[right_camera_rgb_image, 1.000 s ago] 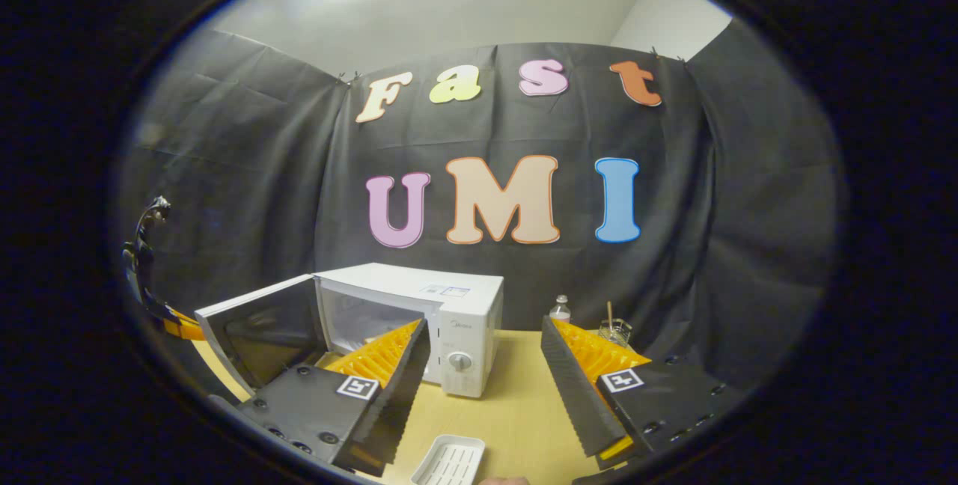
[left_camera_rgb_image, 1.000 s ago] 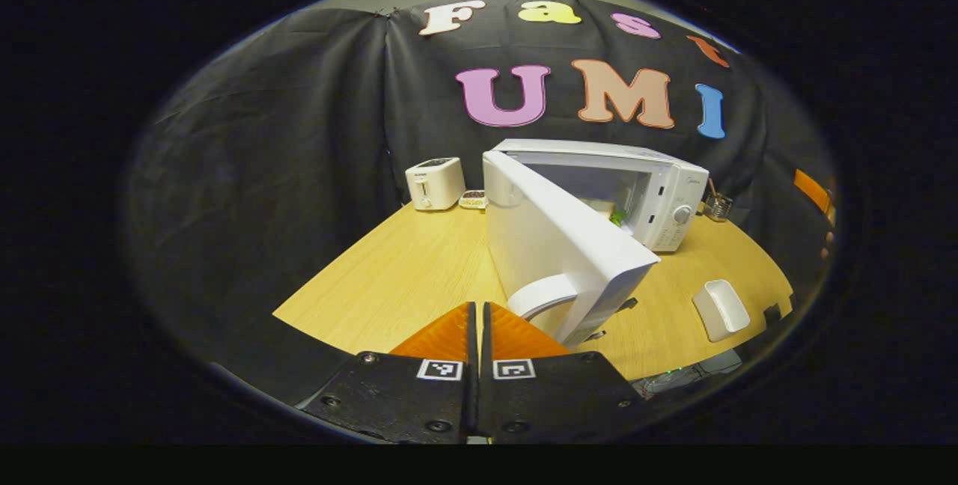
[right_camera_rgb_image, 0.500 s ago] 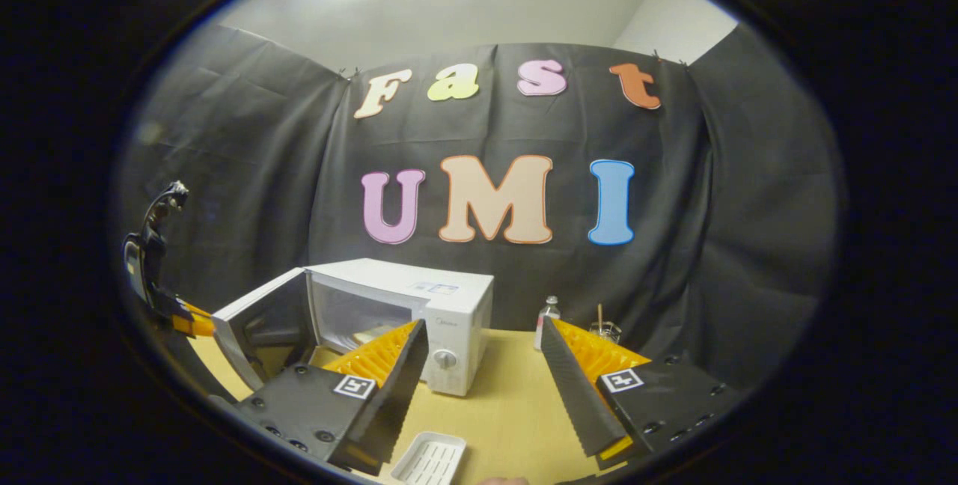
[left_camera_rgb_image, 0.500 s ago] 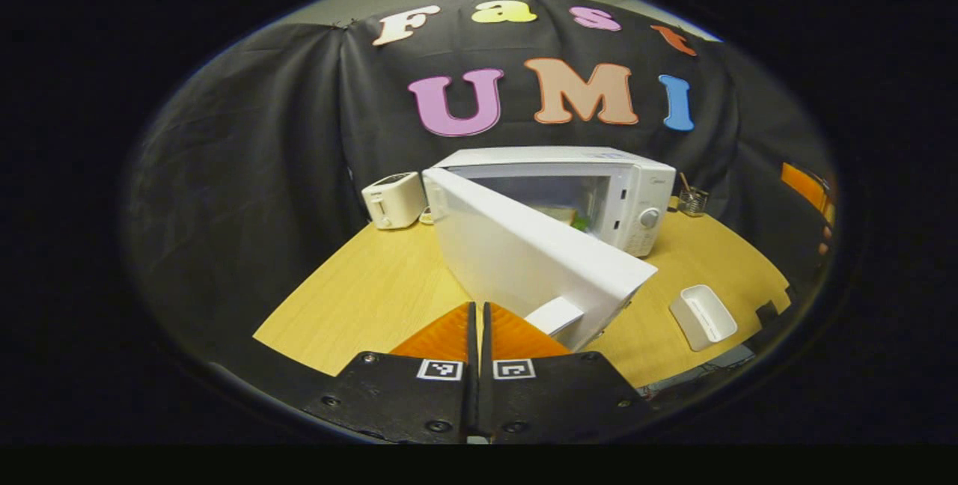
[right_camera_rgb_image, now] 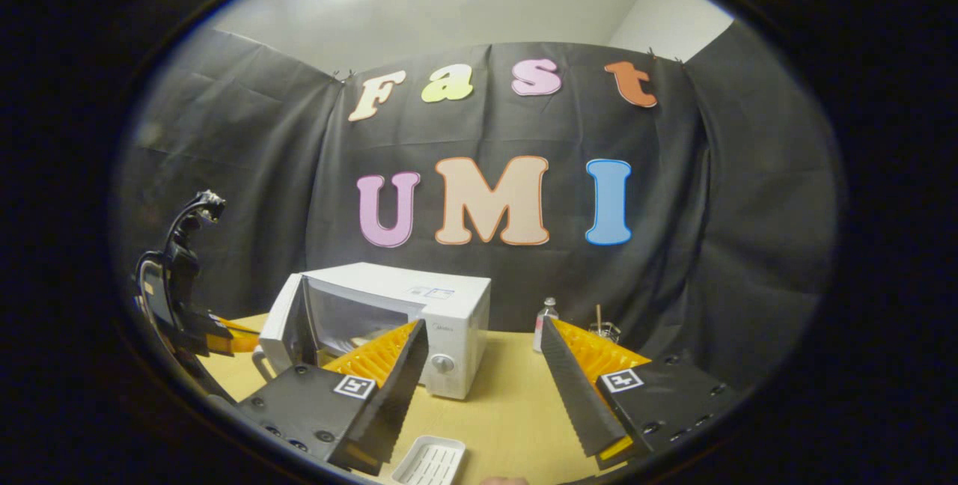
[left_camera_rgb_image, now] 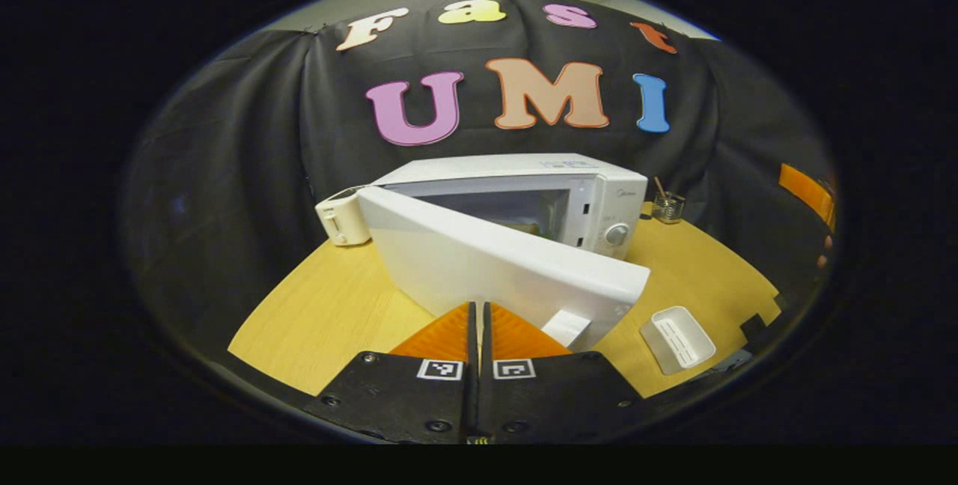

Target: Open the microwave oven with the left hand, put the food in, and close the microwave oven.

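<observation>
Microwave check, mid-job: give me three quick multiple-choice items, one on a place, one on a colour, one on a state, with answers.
1. Where is the toaster?
A. left of the microwave in the left gripper view
B. on top of it
C. inside it

2. What colour is the small tray on the table?
A. red
B. white
C. black

3. How is the microwave door?
A. fully shut
B. taken off
C. partly open

Answers: 1 A, it stands by the door's hinge side. 2 B, it is white like the oven. 3 C, the door angles away from the front, with the shut left gripper right at it.
</observation>
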Demonstrator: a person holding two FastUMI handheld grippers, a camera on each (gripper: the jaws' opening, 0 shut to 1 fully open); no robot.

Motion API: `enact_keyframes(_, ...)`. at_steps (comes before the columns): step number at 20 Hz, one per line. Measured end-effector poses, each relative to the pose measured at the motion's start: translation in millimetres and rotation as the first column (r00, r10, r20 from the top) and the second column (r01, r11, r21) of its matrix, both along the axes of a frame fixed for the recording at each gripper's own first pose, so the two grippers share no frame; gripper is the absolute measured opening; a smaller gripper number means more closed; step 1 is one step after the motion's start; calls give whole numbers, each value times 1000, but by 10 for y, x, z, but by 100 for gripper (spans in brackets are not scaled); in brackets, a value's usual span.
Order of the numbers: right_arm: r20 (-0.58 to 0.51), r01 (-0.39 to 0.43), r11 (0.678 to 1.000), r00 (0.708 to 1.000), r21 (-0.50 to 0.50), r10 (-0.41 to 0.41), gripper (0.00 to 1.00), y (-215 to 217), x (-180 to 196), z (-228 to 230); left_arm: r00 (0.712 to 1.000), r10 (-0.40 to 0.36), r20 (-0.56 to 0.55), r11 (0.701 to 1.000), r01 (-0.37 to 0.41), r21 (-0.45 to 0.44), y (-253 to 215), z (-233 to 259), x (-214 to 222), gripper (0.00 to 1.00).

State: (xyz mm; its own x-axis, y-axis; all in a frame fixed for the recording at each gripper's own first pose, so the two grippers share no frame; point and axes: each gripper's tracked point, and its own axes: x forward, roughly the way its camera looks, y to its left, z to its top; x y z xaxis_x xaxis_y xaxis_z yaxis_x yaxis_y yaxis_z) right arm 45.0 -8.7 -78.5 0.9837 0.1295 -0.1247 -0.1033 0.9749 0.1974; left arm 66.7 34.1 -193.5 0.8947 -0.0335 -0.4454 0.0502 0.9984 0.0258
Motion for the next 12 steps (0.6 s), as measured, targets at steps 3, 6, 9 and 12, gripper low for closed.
enact_keyframes(3,-8,21,1000,1000,20,-21,84,-71,42,41,1000,-24,14,999,24,-23,-158,36,182,1)
enact_keyframes(6,-4,45,999,999,26,-44,84,-135,110,81,1000,-28,3,997,28,-66,-296,14,367,1)
enact_keyframes(9,-6,64,997,998,36,-64,84,-156,139,112,998,-63,17,996,64,-57,-436,55,547,2)
enact_keyframes(12,-17,74,997,997,28,-73,84,-165,181,117,993,-112,24,992,114,-51,-586,69,759,1)
